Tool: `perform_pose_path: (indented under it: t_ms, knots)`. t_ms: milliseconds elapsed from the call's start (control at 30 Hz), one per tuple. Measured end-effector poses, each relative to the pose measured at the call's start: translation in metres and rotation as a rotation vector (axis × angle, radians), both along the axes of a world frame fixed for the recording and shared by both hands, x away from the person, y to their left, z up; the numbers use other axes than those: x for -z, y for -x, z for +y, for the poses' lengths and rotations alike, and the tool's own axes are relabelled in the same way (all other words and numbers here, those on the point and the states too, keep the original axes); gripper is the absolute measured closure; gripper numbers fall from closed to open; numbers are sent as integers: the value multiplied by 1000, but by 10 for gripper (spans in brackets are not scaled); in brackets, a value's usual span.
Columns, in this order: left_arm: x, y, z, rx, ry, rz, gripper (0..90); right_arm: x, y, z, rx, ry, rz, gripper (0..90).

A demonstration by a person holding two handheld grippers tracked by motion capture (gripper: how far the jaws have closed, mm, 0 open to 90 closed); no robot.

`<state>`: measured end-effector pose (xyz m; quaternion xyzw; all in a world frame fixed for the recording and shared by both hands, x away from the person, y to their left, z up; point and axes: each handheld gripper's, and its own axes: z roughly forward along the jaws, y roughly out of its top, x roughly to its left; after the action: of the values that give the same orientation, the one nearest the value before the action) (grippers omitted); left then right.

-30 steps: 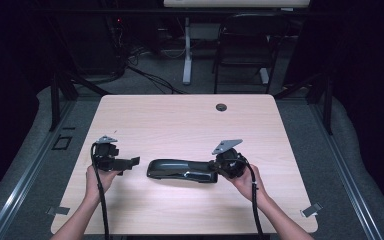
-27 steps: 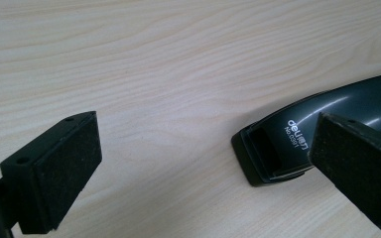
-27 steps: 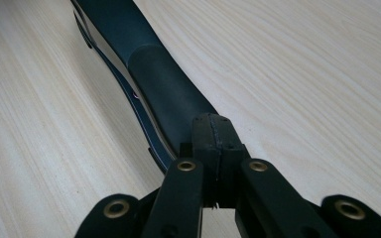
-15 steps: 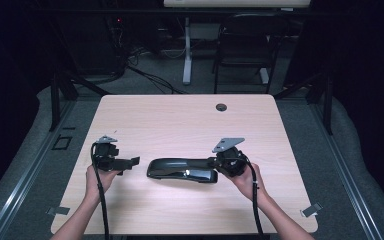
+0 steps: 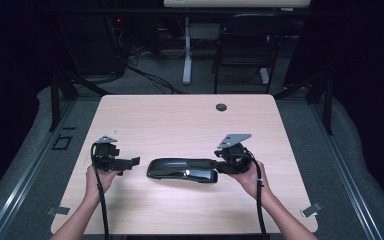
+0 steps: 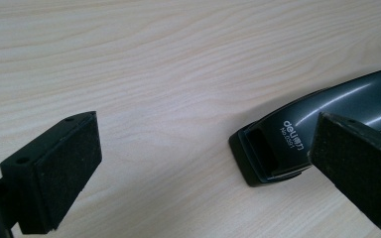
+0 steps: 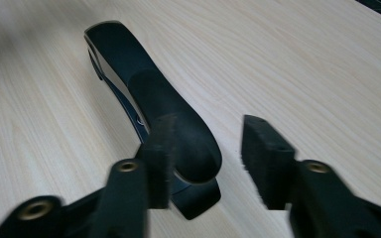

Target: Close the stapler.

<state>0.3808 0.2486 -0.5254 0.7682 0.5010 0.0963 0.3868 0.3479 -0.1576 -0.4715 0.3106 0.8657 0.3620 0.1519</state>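
A long black stapler (image 5: 182, 170) lies flat on the pale wooden table (image 5: 190, 120), lengthwise left to right. My right gripper (image 5: 215, 167) is at its right end. In the right gripper view, the jaws (image 7: 211, 158) have just been opening and stand apart around the stapler's (image 7: 163, 104) near end, with a gap on the right side. My left gripper (image 5: 132, 162) rests a little left of the stapler. Its pads (image 6: 64, 168) are wide open over bare wood, and the stapler's (image 6: 327, 114) labelled end lies ahead toward the right jaw.
A round cable hole (image 5: 221, 107) sits near the table's far edge. Beyond the table are a dark chair (image 5: 245, 40) and a white desk leg (image 5: 186, 50). Bare wood stretches behind the stapler and in front of it.
Hardly anything differs in the high view: both hands and the stapler keep their places.
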Motion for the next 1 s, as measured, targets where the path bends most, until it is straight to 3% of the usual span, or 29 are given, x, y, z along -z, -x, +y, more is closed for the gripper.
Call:
perform_pose_path:
  t_ms: [133,467,833,1000]
  knots:
    - [-1,0,0,-1,0,-2,0,-5,2,-7,2,-23,17,381]
    - [1,0,2,-1,-1,3,0,-14,4,-31,44,-20,30,186]
    - [4,-1,0,-1,-10,14,0,-11,12,-70,132,-7,42,124]
    - [5,-2,0,1,-16,22,0,-1,16,-89,188,17,49,67]
